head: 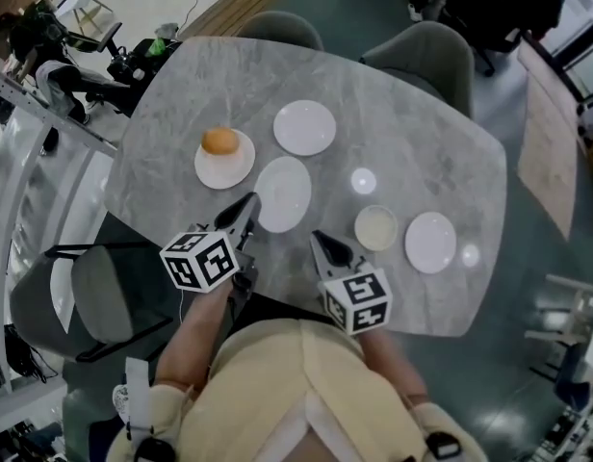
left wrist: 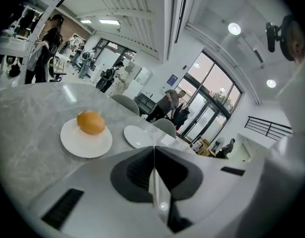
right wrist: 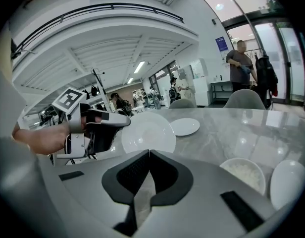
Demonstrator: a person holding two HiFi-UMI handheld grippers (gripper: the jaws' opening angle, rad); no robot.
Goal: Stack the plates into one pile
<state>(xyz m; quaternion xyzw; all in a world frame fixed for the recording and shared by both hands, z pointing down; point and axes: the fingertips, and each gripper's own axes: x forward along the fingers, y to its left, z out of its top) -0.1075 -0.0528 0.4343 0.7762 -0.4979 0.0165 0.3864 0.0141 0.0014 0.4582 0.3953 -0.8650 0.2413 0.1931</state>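
1 white plate (head: 287, 189) in left gripper (head: 250, 202)

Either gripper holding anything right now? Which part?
The left gripper pinches a plate by its rim, on the edge nearest the person, and the plate is tilted up. The right gripper is shut and empty.

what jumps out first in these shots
The left gripper clamps the rim of a round white plate, tilted up off the grey marble table near its front edge. Beyond it to the left, a round orange item sits on a second white plate.
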